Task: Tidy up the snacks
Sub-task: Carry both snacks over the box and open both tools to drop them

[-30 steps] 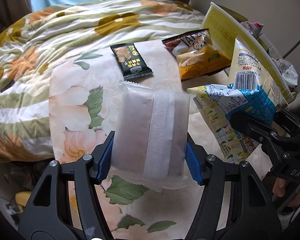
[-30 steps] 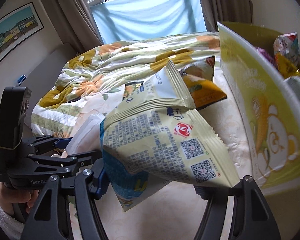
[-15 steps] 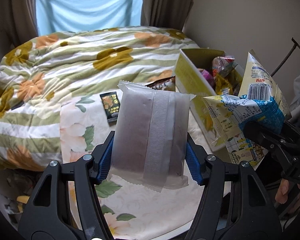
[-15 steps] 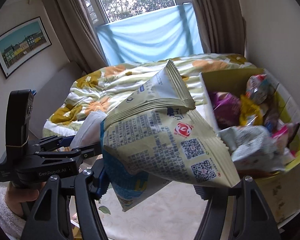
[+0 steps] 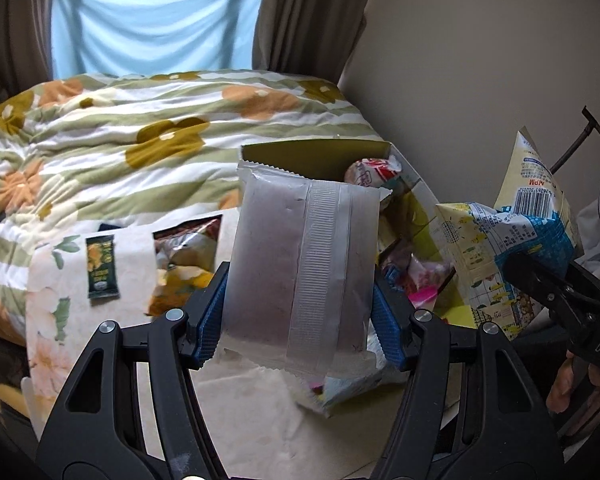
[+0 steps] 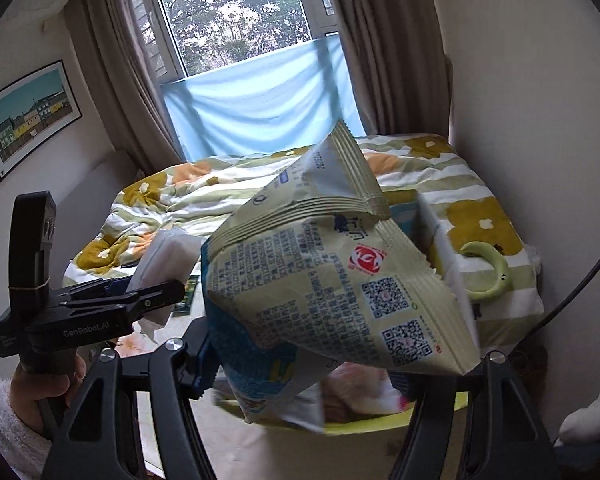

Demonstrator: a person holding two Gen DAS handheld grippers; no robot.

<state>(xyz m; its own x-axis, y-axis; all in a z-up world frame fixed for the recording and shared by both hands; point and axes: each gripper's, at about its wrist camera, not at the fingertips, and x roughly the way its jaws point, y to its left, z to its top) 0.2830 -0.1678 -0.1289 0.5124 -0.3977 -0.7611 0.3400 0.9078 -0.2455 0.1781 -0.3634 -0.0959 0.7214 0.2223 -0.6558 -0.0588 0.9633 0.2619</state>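
Left jaws clenched on white packet (image 5: pixel 296 280), right jaws clenched on yellow-blue snack bag (image 6: pixel 320 300), both above box (image 5: pixel 320 156).

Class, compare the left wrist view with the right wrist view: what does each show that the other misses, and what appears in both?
Left only: small dark green snack packet on the floral cloth, and snacks inside the yellow-green cardboard box.
Right only: framed townscape picture, window with trees.
Both: frosted white snack packet in the left claw, pale yellow printed bag in the right claw.
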